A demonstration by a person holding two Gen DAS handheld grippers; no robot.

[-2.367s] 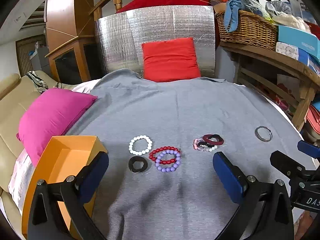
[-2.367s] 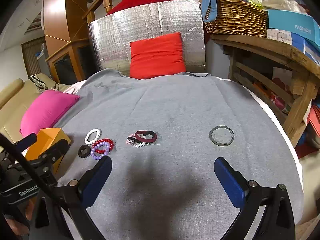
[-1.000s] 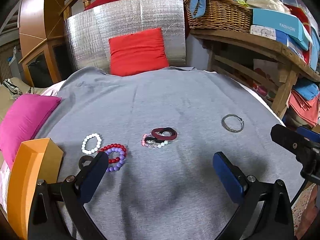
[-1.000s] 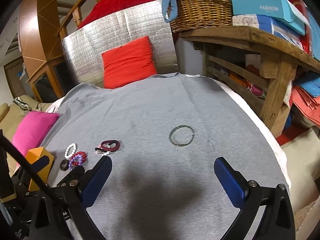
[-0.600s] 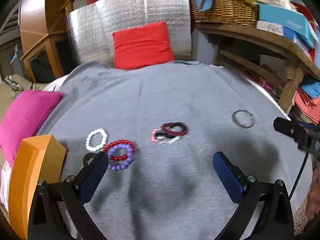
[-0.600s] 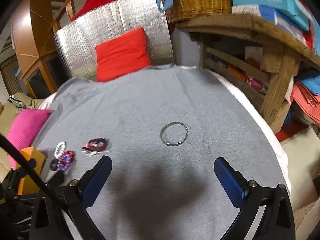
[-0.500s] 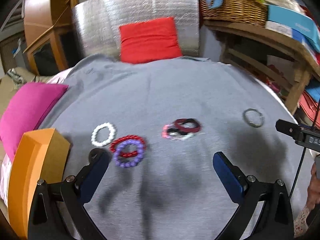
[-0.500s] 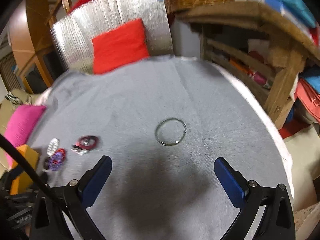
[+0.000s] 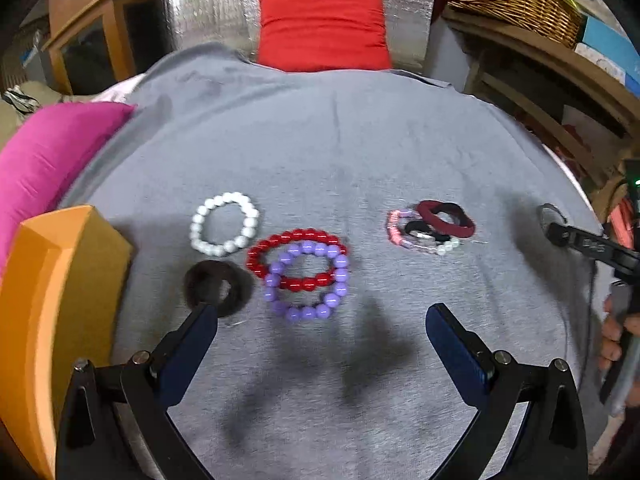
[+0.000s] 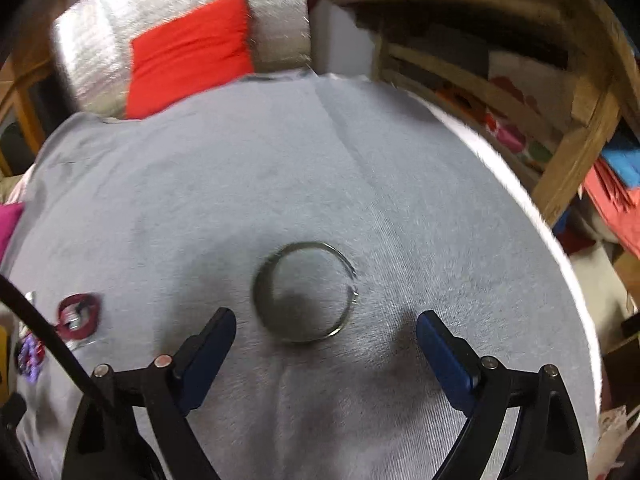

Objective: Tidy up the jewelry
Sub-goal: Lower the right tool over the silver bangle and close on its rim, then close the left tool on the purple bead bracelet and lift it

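Observation:
On the grey cloth [image 9: 320, 160] lie a white bead bracelet [image 9: 224, 224], a red bead bracelet [image 9: 296, 258] overlapped by a purple one [image 9: 308, 284], a black hair tie [image 9: 218, 288], and a small heap of a dark red band, pink beads and a black tie [image 9: 432, 226]. My left gripper [image 9: 320, 320] hangs open just short of the purple bracelet, nothing between its jaws. A thin metal bangle [image 10: 304, 290] lies just ahead of my right gripper [image 10: 324, 328], whose jaws are closing with nothing between the pads.
An orange box [image 9: 52, 300] stands at the cloth's left edge beside a pink cushion [image 9: 44, 156]. A red cushion [image 9: 324, 28] leans on silver foil at the back. Wooden shelves [image 10: 520, 80] run along the right, past the cloth's edge. A hand [image 9: 616, 344] holds the right gripper.
Both grippers have come down and forward toward the cloth. The bead bracelets now sit close before the left jaws; the bangle now lies close before the right jaws, which have narrowed slightly.

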